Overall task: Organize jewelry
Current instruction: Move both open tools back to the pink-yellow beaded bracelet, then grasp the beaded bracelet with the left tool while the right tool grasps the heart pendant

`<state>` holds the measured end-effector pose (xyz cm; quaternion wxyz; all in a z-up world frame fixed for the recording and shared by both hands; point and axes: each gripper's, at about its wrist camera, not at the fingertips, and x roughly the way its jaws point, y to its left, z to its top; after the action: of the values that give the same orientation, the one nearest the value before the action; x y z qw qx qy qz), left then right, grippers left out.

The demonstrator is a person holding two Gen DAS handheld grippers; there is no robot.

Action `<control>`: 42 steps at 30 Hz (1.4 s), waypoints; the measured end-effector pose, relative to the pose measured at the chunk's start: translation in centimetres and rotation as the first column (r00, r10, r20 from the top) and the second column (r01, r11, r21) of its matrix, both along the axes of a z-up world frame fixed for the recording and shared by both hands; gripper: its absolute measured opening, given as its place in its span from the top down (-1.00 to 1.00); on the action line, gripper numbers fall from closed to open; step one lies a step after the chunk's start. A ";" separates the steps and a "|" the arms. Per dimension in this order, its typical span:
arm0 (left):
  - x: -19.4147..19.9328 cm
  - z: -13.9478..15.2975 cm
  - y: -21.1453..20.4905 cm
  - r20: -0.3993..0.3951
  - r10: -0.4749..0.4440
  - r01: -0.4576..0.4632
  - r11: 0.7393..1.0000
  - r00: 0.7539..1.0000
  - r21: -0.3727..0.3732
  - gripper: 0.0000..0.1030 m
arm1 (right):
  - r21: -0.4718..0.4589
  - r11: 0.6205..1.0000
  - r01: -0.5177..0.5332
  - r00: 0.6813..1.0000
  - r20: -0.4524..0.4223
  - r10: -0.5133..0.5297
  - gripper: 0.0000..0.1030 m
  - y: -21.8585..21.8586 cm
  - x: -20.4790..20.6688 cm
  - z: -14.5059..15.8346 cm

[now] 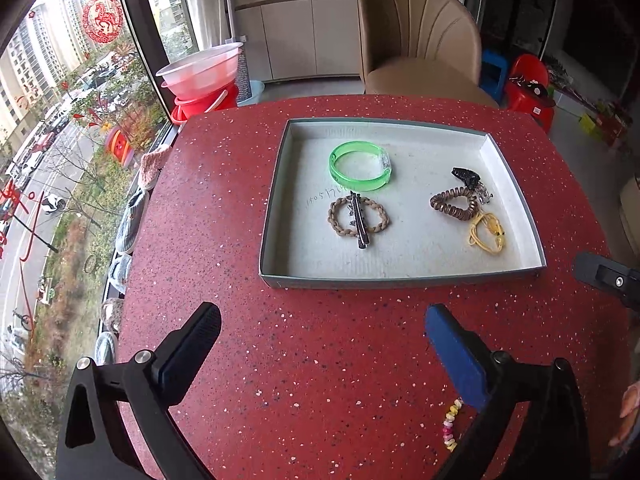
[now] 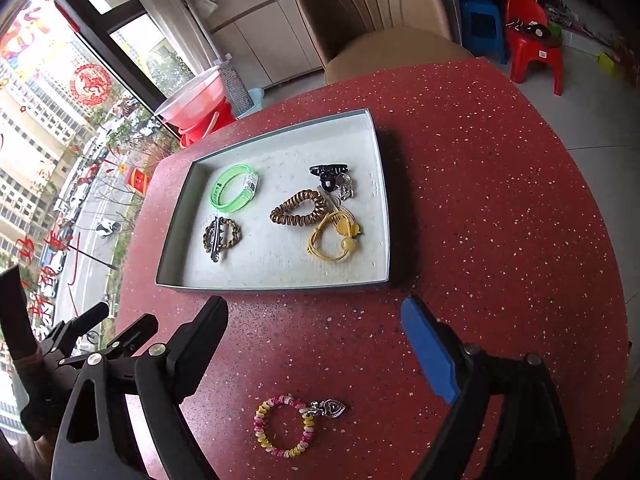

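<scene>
A shallow grey tray (image 1: pixel 276 200) (image 2: pixel 176 224) on the red table holds a green bangle (image 1: pixel 359 165) (image 2: pixel 234 194), a braided tan hair tie with a metal clip (image 1: pixel 358 218) (image 2: pixel 220 235), a brown coil tie (image 1: pixel 454 203) (image 2: pixel 298 210), a black claw clip (image 1: pixel 466 176) (image 2: pixel 329 173) and a yellow cord tie (image 1: pixel 486 232) (image 2: pixel 334 240). A pink-and-yellow coil bracelet with a heart charm (image 2: pixel 286 426) (image 1: pixel 450 426) lies on the table in front of the tray. My left gripper (image 1: pixel 322 328) is open and empty. My right gripper (image 2: pixel 316 320) is open and empty above the bracelet.
A tan chair (image 1: pixel 416 36) stands behind the table. Red and pink basins (image 1: pixel 200 80) sit by the window at the left. Red and blue stools (image 2: pixel 532 36) stand at the back right. The left gripper's body (image 2: pixel 80 344) shows at the right view's left edge.
</scene>
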<state>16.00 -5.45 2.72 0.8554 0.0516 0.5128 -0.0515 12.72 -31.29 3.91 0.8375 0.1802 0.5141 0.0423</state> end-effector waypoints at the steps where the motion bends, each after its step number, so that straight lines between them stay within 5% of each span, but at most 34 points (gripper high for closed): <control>1: -0.4 -0.3 0.1 -0.016 -0.008 0.008 1.000 1.000 -0.002 -1.00 | 0.010 1.000 -0.008 1.000 -0.017 0.008 -0.75 0.1 -0.1 -0.2; 16: -7.7 -5.2 3.0 -0.191 0.003 -0.013 0.998 0.982 -0.054 -1.00 | -0.024 0.996 -0.090 0.978 -0.191 0.084 -0.75 2.7 -4.4 -3.8; 28: -9.6 -6.8 0.1 -0.238 -0.063 0.041 0.994 0.969 -0.096 -1.00 | -0.121 0.989 -0.087 0.961 -0.273 0.051 -0.75 2.2 -6.6 -7.0; 36: -8.5 -7.4 -3.3 -0.222 -0.148 0.132 0.988 0.964 -0.085 -1.00 | -0.200 0.948 -0.247 0.949 -0.245 0.196 -0.41 2.5 -6.6 -7.3; 42: -7.8 -7.7 -5.0 -0.206 -0.189 0.180 0.982 0.960 -0.058 -1.00 | -0.220 0.895 -0.389 0.912 -0.226 0.341 -0.31 3.6 -6.3 -8.0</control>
<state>8.20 -10.48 -5.02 0.7886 0.0767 0.5923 -0.1462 6.46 -27.70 -4.10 0.7804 -0.0283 0.6140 0.1149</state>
